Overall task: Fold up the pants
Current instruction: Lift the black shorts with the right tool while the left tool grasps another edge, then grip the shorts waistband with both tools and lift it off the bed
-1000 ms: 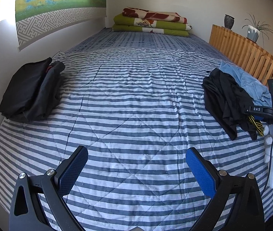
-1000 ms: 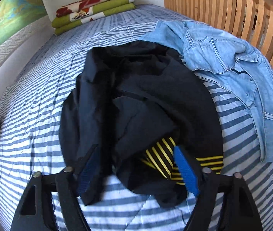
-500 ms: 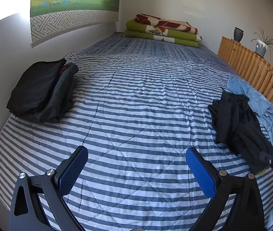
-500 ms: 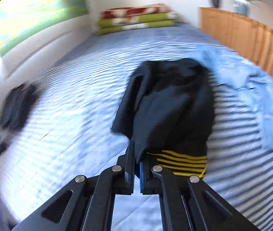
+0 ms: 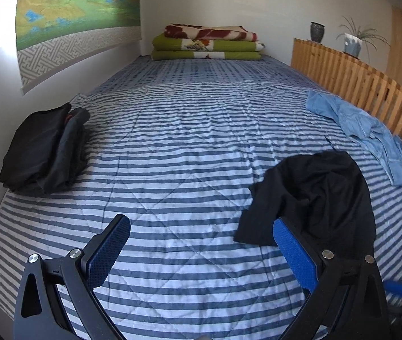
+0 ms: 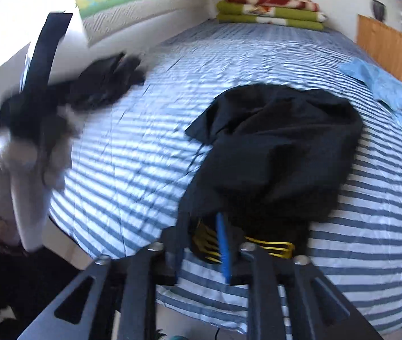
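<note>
The crumpled black pants [image 6: 280,141] with a yellow-striped waistband [image 6: 268,248] lie near the bed's front edge. My right gripper [image 6: 203,226] is shut on them at the waistband end. In the left wrist view the same pants [image 5: 314,195] sit just behind my right-hand fingertip [image 5: 291,243]. My left gripper [image 5: 201,252] is open over bare striped quilt with nothing between its fingers. In the right wrist view it appears blurred at the far left [image 6: 42,65], held by a white-gloved hand [image 6: 25,164].
Folded black clothes [image 5: 45,150] lie at the bed's left side by the wall. A blue denim shirt [image 5: 365,124] lies at the right beside the wooden slatted rail [image 5: 356,85]. Folded blankets [image 5: 206,42] are stacked at the far end. The striped quilt [image 5: 186,141] covers the bed.
My right gripper went from open over the pants to shut on their waistband and pulled them left, away from the denim shirt. The left gripper stayed open.
</note>
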A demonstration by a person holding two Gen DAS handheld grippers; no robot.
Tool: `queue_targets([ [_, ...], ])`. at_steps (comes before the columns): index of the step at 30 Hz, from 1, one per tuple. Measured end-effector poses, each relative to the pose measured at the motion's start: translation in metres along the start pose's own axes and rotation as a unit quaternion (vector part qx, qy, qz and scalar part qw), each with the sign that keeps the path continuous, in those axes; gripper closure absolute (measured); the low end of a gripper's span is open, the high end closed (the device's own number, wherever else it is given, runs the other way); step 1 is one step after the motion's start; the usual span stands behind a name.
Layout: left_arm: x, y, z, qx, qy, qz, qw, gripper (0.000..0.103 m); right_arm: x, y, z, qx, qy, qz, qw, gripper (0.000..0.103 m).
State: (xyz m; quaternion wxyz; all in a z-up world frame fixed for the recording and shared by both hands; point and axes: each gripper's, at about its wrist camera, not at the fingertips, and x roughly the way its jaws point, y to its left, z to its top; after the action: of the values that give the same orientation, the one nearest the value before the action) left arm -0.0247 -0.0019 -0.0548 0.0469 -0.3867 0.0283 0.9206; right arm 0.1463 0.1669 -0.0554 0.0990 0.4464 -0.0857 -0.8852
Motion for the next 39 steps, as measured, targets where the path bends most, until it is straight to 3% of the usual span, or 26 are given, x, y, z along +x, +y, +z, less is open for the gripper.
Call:
queue_targets([
  [4, 0.0, -0.053, -0.019, 0.044, 0.034, -0.068, 0.9961, 0.001, -0.025, -0.053, 0.012, 0.057, -0.045, -0.067, 0.995, 0.071],
  [7, 0.0, -0.098, -0.028, 0.063, 0.046, -0.099, 0.992, 0.001, -0.024, -0.088, 0.018, 0.083, -0.061, -0.129, 0.986, 0.071],
  [13, 0.02, -0.209, -0.033, 0.171, 0.068, -0.097, 0.9782, 0.0, -0.003, -0.153, 0.019, 0.152, -0.05, -0.157, 0.975, 0.071],
  [16, 0.05, -0.254, -0.039, 0.223, 0.091, -0.079, 0.9673, 0.001, -0.002, -0.181, 0.023, 0.191, -0.037, -0.138, 0.971, 0.071],
  [17, 0.063, -0.262, -0.04, 0.23, 0.105, -0.076, 0.9645, 0.007, -0.003, -0.183, 0.024, 0.194, -0.039, -0.145, 0.969, 0.071],
  [18, 0.079, -0.266, -0.042, 0.229, 0.125, -0.073, 0.9625, 0.026, -0.005, -0.185, 0.025, 0.194, -0.044, -0.157, 0.967, 0.071],
  [20, 0.103, -0.261, -0.041, 0.205, 0.166, -0.078, 0.9613, 0.055, -0.007, -0.187, 0.024, 0.195, -0.05, -0.162, 0.966, 0.071],
  [23, 0.102, -0.239, -0.027, 0.149, 0.174, -0.098, 0.9685, 0.092, -0.002, -0.188, 0.027, 0.195, -0.047, -0.152, 0.968, 0.071],
  [26, 0.079, -0.209, -0.009, 0.121, 0.147, -0.09, 0.9776, 0.094, 0.006, -0.184, 0.034, 0.188, -0.04, -0.137, 0.972, 0.071],
  [31, 0.032, -0.11, 0.015, 0.004, 0.121, -0.092, 0.9884, 0.094, 0.016, -0.164, 0.046, 0.16, -0.045, -0.107, 0.98, 0.071],
  [36, 0.006, -0.008, 0.007, -0.073, 0.104, -0.028, 0.9915, 0.095, 0.043, -0.134, 0.062, 0.121, -0.018, -0.047, 0.991, 0.071],
  [39, 0.014, 0.042, -0.008, -0.107, 0.132, 0.052, 0.9841, 0.091, 0.065, -0.104, 0.077, 0.068, 0.002, -0.024, 0.997, 0.07],
])
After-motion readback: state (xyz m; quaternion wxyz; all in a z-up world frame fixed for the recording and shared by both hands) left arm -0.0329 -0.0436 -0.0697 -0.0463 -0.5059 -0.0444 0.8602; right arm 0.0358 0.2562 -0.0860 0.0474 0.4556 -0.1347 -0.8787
